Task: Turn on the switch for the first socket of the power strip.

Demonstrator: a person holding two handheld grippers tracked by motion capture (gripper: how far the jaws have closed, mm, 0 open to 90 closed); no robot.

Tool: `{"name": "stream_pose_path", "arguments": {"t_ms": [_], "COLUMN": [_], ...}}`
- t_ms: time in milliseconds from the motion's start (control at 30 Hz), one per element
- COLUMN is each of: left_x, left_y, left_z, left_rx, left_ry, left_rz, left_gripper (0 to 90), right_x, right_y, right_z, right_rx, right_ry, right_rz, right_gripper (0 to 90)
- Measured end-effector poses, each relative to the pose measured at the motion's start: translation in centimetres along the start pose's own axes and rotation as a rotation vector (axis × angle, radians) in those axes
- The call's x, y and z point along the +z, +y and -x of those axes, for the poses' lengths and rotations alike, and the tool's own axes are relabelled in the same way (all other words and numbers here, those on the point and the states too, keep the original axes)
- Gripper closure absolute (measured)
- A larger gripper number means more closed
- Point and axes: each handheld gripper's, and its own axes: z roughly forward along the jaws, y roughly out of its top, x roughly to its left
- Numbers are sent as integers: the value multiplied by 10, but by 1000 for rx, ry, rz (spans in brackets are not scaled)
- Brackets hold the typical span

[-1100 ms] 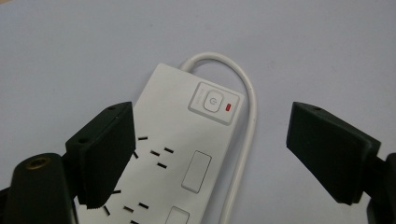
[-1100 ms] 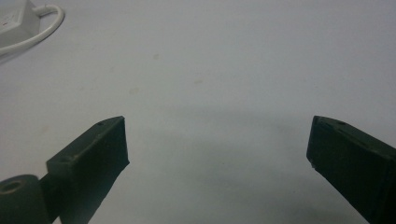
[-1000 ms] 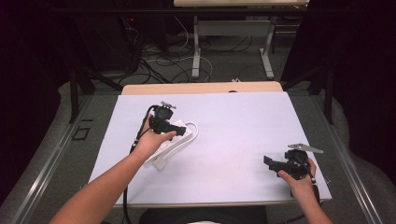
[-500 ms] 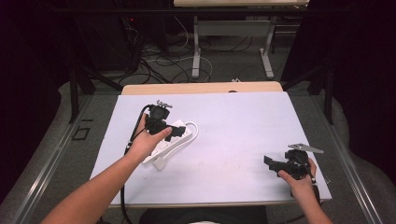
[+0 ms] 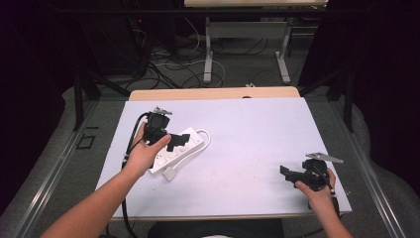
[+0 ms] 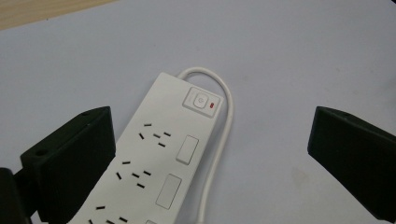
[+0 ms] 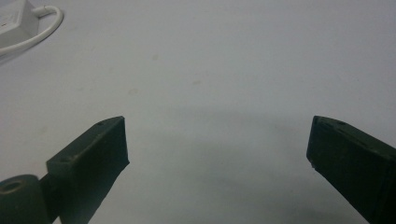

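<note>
Left of centre on the bench (image 5: 257, 129), power strip (image 6: 159, 154) lies flat; left gripper (image 5: 176, 144) hovers over it, jaws wide apart, probably not touching. Right gripper (image 5: 289, 172) near right edge, jaws released.

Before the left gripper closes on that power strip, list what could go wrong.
1. The left gripper is open over the power strip, whose cord loops close along one edge; the jaws may pinch the cord too.
2. The switch lies just ahead of the jaws; a forward slip might press it.
3. The right gripper hangs far off, open, so nothing steadies the strip if it slides.
</note>
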Motion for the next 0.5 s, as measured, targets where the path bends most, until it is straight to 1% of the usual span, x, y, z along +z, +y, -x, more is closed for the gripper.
{"name": "stream_pose_path", "arguments": {"t_ms": [167,200,267,367,433,467,500], "left_x": [-10,-13,-17,-24,-29,-31,-33], "left_y": [-8,-9,-12,-17,-20,-21,-23], "left_z": [-7,-9,-11,-15,-17,-18,-19], "left_rx": [-6,-8,-23,-36,-48,-51,-58], "left_ry": [0,-3,3,11,14,17,19], "left_rz": [20,23,33,47,60,64,69], "left_gripper": [8,8,8,10,11,11,11], "right_x": [0,0,0,0,1,0,0], "right_y": [0,0,0,0,0,0,0], "right_z": [0,0,0,-1,-1,0,-1], "right_rx": [0,7,7,8,2,1,9], "right_ry": [-2,-2,-3,-5,-11,-4,-5], "right_rz": [-1,-4,-4,-5,6,-3,-4], "right_gripper": [46,47,46,46,47,47,46]}}
